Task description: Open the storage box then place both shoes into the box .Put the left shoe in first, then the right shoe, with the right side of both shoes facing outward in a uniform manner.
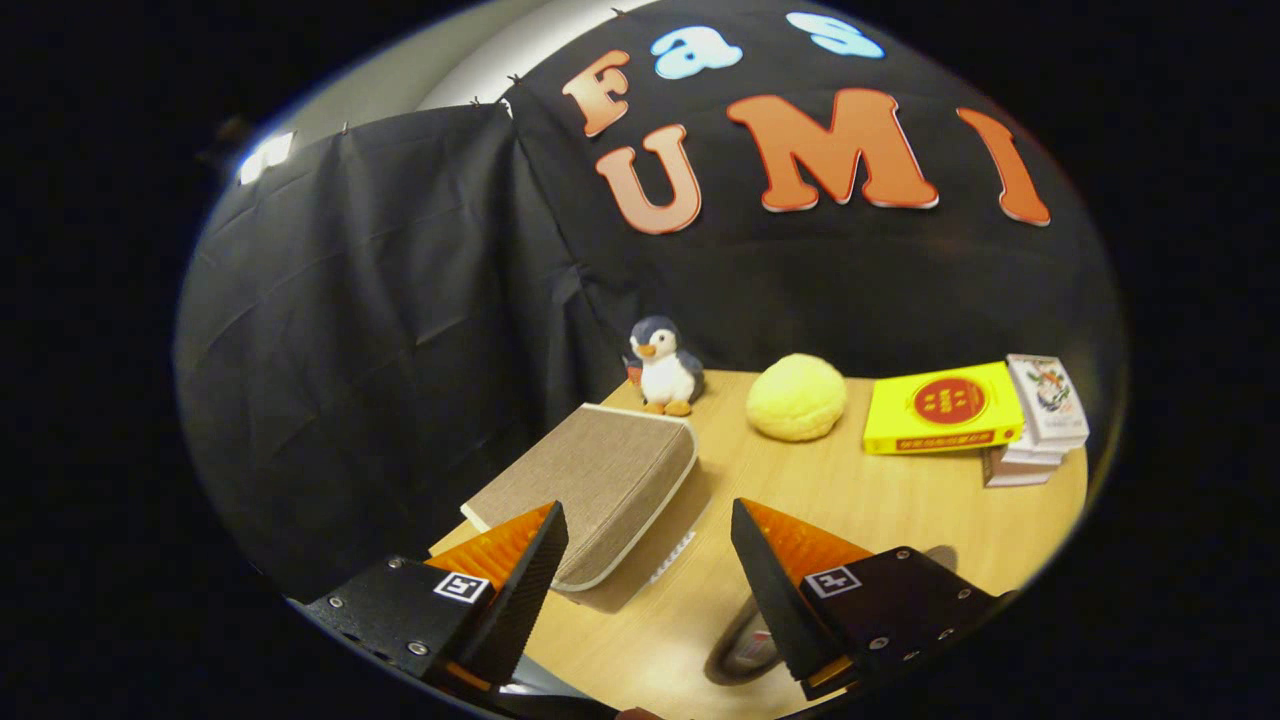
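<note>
Gripper view: the gripper (648, 540) hangs over the wooden desk (880, 520) with its jaws spread wide apart and nothing between them but bare desk surface. Just ahead of the left finger, and partly overlapped by it, lies the storage box (590, 480), a flat brown fabric-covered case with a pale edge trim, its lid closed; a white zipper strip (672, 557) shows along its near edge. Under the right finger a dark rounded shape (742, 640) rests on the desk, perhaps part of a shoe, though too little shows to tell. Beyond the box a small plush penguin (662, 368) stands upright against the black cloth wall. Beside it sits a round yellow plush ball (796, 397), and further right a yellow book (942, 408) leans on a stack of white books (1040, 420).
</note>
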Motion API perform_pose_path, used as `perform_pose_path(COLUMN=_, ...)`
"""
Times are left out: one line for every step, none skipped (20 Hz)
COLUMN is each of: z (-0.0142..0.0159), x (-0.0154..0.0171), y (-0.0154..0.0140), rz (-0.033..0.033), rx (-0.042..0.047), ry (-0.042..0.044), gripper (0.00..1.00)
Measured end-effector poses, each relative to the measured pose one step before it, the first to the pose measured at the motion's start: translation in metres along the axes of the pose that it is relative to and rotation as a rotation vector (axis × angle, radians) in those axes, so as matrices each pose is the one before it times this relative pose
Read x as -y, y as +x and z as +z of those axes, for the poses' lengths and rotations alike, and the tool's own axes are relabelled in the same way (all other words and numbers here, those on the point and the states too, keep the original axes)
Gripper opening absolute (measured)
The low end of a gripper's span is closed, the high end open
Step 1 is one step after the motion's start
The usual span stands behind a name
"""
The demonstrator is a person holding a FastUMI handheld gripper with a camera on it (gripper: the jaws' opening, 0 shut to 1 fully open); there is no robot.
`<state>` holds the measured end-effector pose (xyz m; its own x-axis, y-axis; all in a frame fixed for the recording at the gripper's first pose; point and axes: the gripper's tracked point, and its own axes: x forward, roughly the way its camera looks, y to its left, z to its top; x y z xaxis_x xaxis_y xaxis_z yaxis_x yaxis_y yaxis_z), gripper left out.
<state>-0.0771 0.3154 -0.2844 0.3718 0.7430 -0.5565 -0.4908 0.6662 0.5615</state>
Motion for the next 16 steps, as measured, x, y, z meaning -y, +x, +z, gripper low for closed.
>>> perform_pose_path(z=-0.01013, x=-0.00213, y=0.00725, rz=0.02542, rx=-0.03083, ry=0.03378, gripper=0.98)
perform_pose_path(z=-0.00817, x=-0.0014, y=0.00885, rz=0.0304, rx=-0.02906, ry=0.03028, gripper=0.98)
perform_pose_path(z=-0.00908, x=-0.00024, y=0.00829, rz=0.01925, rx=-0.02877, ry=0.03356, gripper=0.98)
perform_pose_path(z=-0.00807, x=-0.00006, y=0.00826, rz=0.02548, rx=-0.02979, ry=0.03598, gripper=0.98)
perform_pose_path(z=-0.00953, x=0.00108, y=0.00938, rz=0.02567, rx=-0.02679, ry=0.04079, gripper=0.98)
perform_pose_path(z=-0.00672, x=0.00031, y=0.00928, rz=0.03799, rx=-0.02271, ry=0.04238, gripper=0.98)
perform_pose_path(z=-0.0046, x=-0.0002, y=0.00795, rz=0.03573, rx=-0.02128, ry=0.04447, gripper=0.98)
perform_pose_path(z=-0.00407, x=0.00025, y=0.00576, rz=0.04158, rx=-0.02142, ry=0.04004, gripper=0.98)
perform_pose_path(z=-0.00503, x=-0.00146, y=0.00596, rz=0.03585, rx=-0.02267, ry=0.03874, gripper=0.98)
perform_pose_path(z=-0.00248, x=-0.0009, y=0.00692, rz=0.04321, rx=-0.0203, ry=0.03757, gripper=0.98)
perform_pose_path(z=-0.00232, x=-0.0013, y=0.01123, rz=0.04299, rx=-0.01585, ry=0.0443, gripper=0.98)
perform_pose_path(z=-0.0011, x=-0.00013, y=0.007, rz=0.03941, rx=-0.00888, ry=0.04834, gripper=0.98)
perform_pose_path(z=-0.00079, x=0.00238, y=0.0007, rz=0.03721, rx=-0.00396, ry=0.04173, gripper=0.97)
perform_pose_path(z=0.00056, x=0.00376, y=0.00359, rz=0.02169, rx=0.00027, ry=0.03689, gripper=0.97)
perform_pose_path(z=-0.00162, x=0.00106, y=0.00369, rz=0.02105, rx=-0.00396, ry=0.02738, gripper=0.96)
perform_pose_path(z=-0.00137, x=0.00253, y=0.0053, rz=0.01743, rx=-0.00615, ry=0.02141, gripper=0.96)
